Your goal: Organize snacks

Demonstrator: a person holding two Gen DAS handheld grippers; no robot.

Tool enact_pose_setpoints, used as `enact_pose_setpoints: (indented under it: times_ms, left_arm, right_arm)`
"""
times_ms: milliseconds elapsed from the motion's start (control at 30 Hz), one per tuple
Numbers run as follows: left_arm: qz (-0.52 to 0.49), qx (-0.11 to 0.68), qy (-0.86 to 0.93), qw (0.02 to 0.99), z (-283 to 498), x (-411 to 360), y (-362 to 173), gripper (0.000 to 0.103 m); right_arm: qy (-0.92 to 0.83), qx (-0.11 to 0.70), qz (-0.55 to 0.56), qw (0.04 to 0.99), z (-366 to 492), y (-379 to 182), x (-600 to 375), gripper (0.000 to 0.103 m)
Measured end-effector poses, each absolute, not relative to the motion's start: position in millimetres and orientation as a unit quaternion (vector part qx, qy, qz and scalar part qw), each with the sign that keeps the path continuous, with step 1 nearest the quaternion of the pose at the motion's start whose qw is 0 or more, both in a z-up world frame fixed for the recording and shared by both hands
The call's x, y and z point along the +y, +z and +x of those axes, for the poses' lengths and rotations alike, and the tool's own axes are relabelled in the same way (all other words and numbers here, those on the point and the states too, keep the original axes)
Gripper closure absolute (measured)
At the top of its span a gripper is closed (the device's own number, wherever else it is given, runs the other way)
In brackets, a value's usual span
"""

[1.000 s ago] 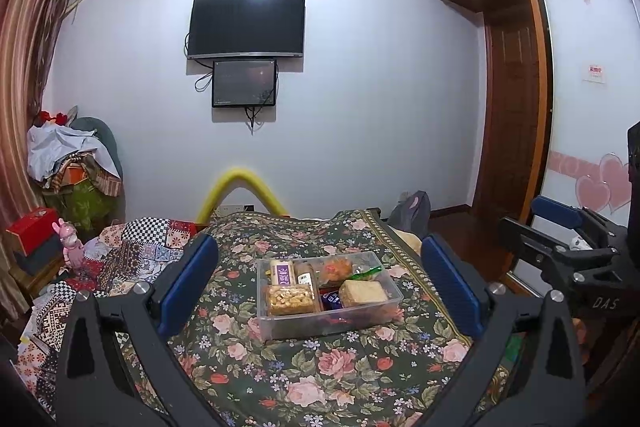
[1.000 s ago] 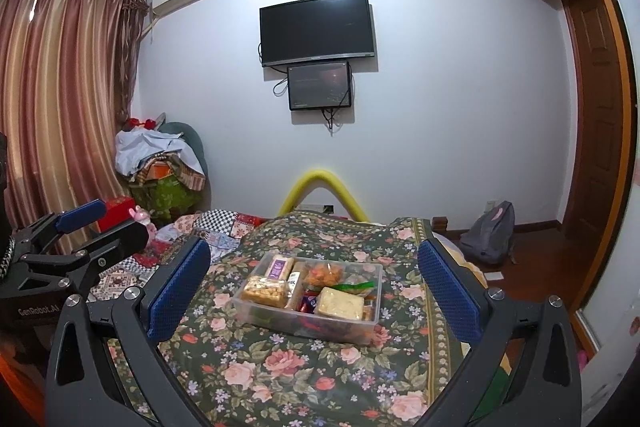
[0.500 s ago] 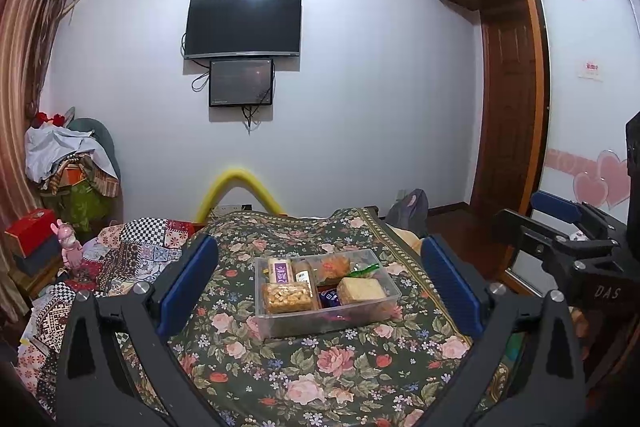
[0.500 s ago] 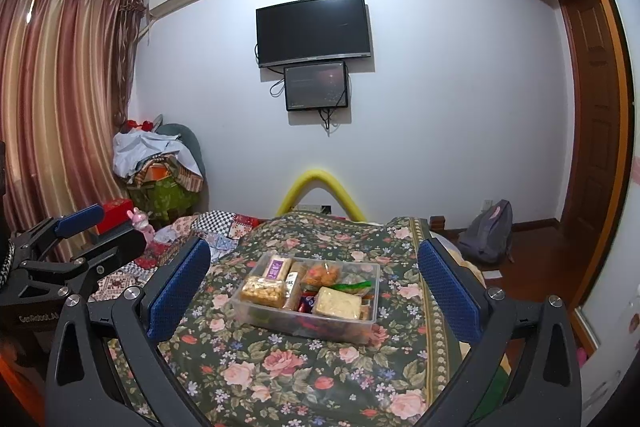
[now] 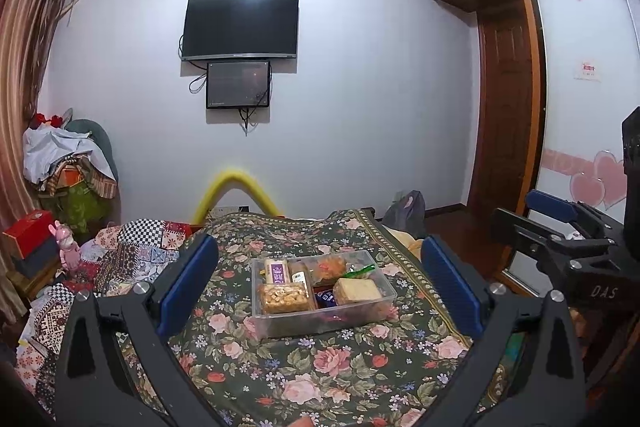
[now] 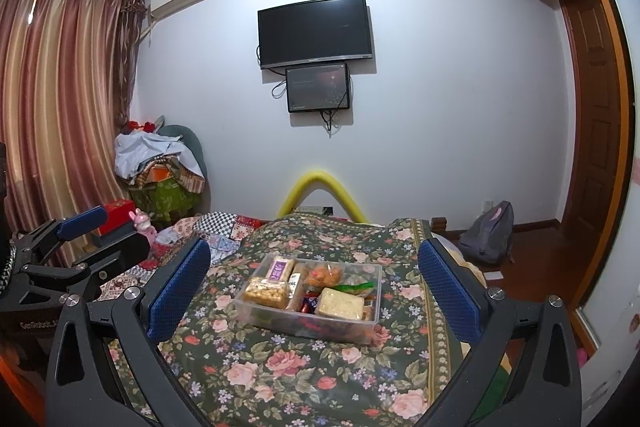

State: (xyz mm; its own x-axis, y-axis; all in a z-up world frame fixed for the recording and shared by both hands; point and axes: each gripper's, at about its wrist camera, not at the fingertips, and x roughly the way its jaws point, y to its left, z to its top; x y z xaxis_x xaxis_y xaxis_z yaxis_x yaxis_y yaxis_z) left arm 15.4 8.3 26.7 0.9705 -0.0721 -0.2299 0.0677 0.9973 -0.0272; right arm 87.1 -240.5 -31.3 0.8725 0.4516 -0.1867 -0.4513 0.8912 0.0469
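Note:
A clear plastic box [image 5: 276, 323] [image 6: 362, 329] sits on the floral bedspread [image 5: 320, 375] [image 6: 280, 371], filled with several packed snacks. Among them are a bag of golden puffs [image 5: 283, 297] [image 6: 267, 291], a pale cracker pack [image 5: 357, 289] [image 6: 340, 303] and a purple-labelled bar [image 5: 277, 271] [image 6: 279, 268]. My left gripper [image 5: 320, 285] hangs open above the bed, short of the box, with nothing between its blue pads. My right gripper [image 6: 314, 285] is open too, equally short of the box and empty. Each gripper shows at the edge of the other's view.
A patchwork quilt [image 5: 132, 251] lies on the bed's left side beside a pink toy [image 5: 66, 245]. A yellow foam arch [image 5: 236, 191] stands at the bed's far end. A grey backpack [image 6: 486, 233] sits on the wooden floor by the wardrobe [image 5: 512, 107].
Both wrist views have tilted up a little, so the box and bed sit slightly lower in frame. Both grippers remain open and empty.

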Motion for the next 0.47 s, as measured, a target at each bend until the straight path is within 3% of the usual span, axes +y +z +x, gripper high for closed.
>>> enact_pose_setpoints:
  times_ms: [467]
  left_arm:
    - [-0.013, 0.126, -0.039, 0.991, 18.4, 11.5, 21.5, 0.000]
  right_arm:
    - [0.232, 0.098, -0.005, 0.968, 85.6, -29.5, -235.7, 0.000]
